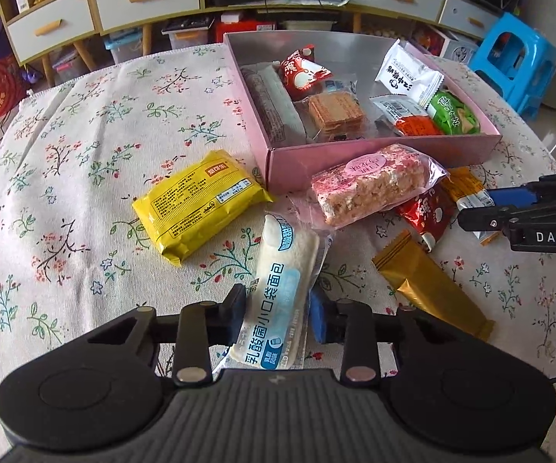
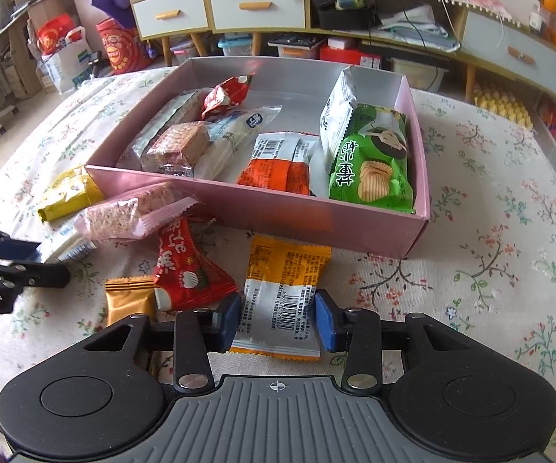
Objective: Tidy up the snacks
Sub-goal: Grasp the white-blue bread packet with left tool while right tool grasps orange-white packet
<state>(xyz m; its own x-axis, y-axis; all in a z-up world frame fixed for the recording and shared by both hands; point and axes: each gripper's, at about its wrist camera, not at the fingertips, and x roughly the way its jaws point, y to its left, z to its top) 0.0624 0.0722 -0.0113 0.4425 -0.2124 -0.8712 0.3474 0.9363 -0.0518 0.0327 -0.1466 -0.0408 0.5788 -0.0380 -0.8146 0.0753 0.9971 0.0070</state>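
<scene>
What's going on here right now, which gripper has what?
Snacks are being sorted into the pink box, already partly filled. The left gripper straddles a white bread packet on the floral tablecloth; the right gripper straddles an orange-and-white packet in front of the box. Both pairs of fingers sit against their packets. A yellow pack, a pink crispy bar, a red packet and a gold packet lie outside the box.

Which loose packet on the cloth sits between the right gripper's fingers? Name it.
The orange-and-white barcode packet, straddled by the right gripper. The red packet and gold packet lie to its left, outside the fingers.
</scene>
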